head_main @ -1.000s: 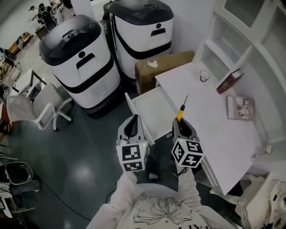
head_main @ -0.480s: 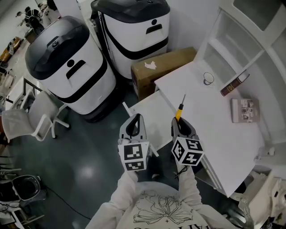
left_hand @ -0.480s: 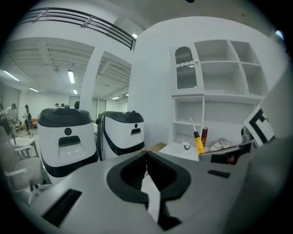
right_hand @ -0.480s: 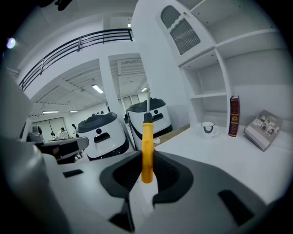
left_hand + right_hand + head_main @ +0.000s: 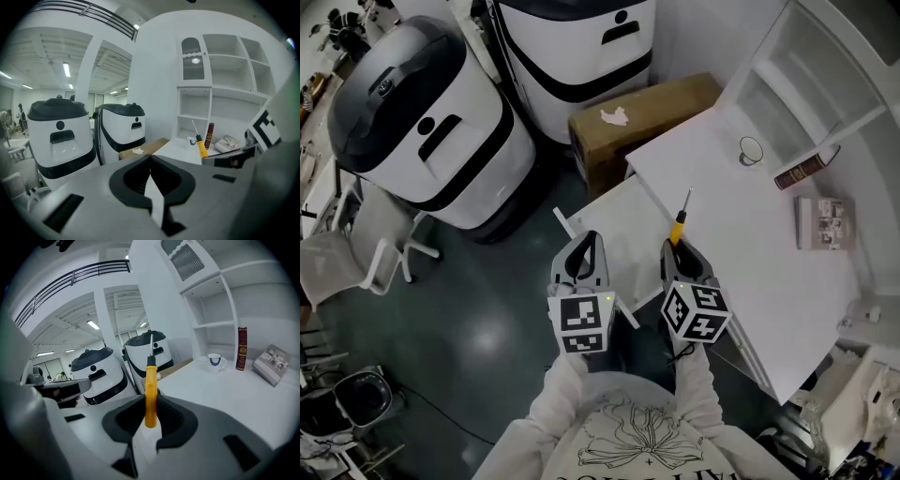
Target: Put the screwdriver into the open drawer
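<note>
My right gripper is shut on a screwdriver with a yellow handle; its metal shaft points forward over the white desk. The same screwdriver shows at the right of the left gripper view. My left gripper is shut with nothing between its tips. Both hang side by side above the open white drawer, which sticks out from the desk's left side. The drawer's inside looks bare.
Two big white-and-black machines stand on the dark floor beyond the drawer. A cardboard box sits against the desk. On the desk are a mug, a dark bottle lying down and a booklet. White shelves rise behind.
Both grippers have moved forward and down toward the drawer, with the screwdriver still held in the right one. The left stays shut.
</note>
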